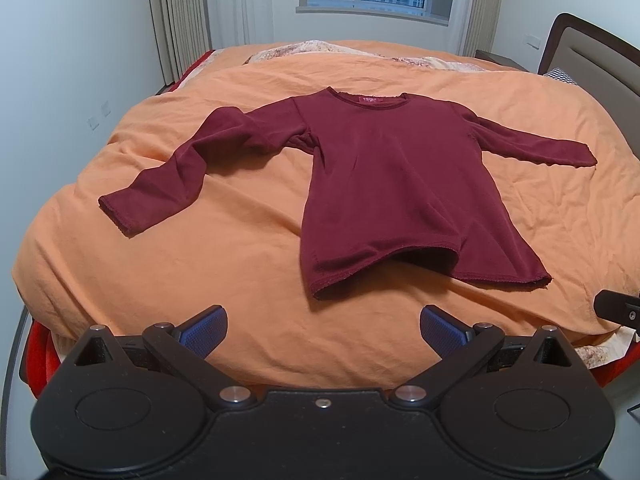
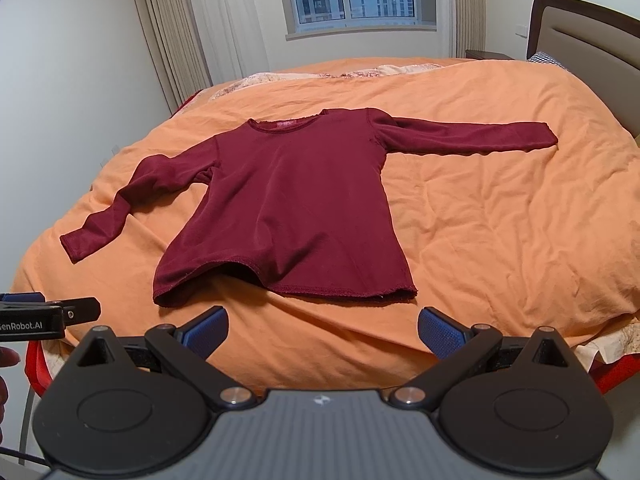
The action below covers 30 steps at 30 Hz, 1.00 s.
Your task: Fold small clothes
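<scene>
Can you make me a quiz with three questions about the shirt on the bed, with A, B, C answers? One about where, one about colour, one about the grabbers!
1. Where does the shirt lie?
A. On the orange quilt
B. On the floor
C. On the windowsill

2. What colour is the shirt?
A. Blue
B. Dark red
C. White

3. How are the left gripper and right gripper?
A. Both shut on a sleeve
B. One open, one shut
C. Both open, holding nothing

Answers:
1 A, the shirt is spread flat on the quilt, sleeves out.
2 B, it is dark red all over.
3 C, each pair of blue pads stands wide apart, short of the hem.
</scene>
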Available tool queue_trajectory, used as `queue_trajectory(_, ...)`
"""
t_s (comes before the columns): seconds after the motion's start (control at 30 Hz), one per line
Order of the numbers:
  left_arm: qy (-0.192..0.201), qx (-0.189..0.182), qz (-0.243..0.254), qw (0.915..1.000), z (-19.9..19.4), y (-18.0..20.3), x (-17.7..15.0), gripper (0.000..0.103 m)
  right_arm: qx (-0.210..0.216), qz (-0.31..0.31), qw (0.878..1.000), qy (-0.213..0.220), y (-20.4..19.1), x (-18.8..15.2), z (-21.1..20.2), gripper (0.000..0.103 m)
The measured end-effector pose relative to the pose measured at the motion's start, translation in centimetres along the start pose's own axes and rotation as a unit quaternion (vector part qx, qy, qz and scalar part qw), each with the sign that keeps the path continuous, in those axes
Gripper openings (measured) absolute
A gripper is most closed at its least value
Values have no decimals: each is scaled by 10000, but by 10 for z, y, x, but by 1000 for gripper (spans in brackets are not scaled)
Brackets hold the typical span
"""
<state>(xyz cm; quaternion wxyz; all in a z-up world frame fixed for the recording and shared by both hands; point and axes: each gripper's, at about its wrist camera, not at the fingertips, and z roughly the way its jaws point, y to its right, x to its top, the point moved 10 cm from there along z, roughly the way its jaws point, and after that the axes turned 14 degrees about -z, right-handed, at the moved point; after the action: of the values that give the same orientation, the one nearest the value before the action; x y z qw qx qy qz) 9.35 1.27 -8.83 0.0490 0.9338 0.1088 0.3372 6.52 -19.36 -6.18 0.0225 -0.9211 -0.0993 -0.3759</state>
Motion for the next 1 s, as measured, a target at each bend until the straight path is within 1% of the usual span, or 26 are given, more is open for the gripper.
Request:
queue_trajectory(0.27, -45, -26, 89, 9999, 3, 1, -1, 102, -56, 50, 9999, -68, 1, -2, 1, 103)
queue_trajectory(0.43, -181, 67, 163, 9997, 9, 0, 1, 102, -127, 186, 9995, -208, 5, -4, 5, 103)
queue_trajectory(0.53, -247, 155, 98, 9995, 12, 1, 9, 102, -107, 352, 9988, -330, 9, -9, 7, 103)
queue_trajectory(0.67, -316, 97, -46, 9994, 22, 8, 26, 102, -203, 479, 9979, -375, 22, -9, 8, 103)
queue_trajectory(0.83, -273, 133, -31, 9995, 42, 30, 50, 102, -428, 546, 9975, -155, 46, 2, 16, 103)
queue_trajectory(1.0, -258, 251, 65, 9993, 72, 62, 78, 102, -684, 779, 9944, 193, 94, 23, 38, 103)
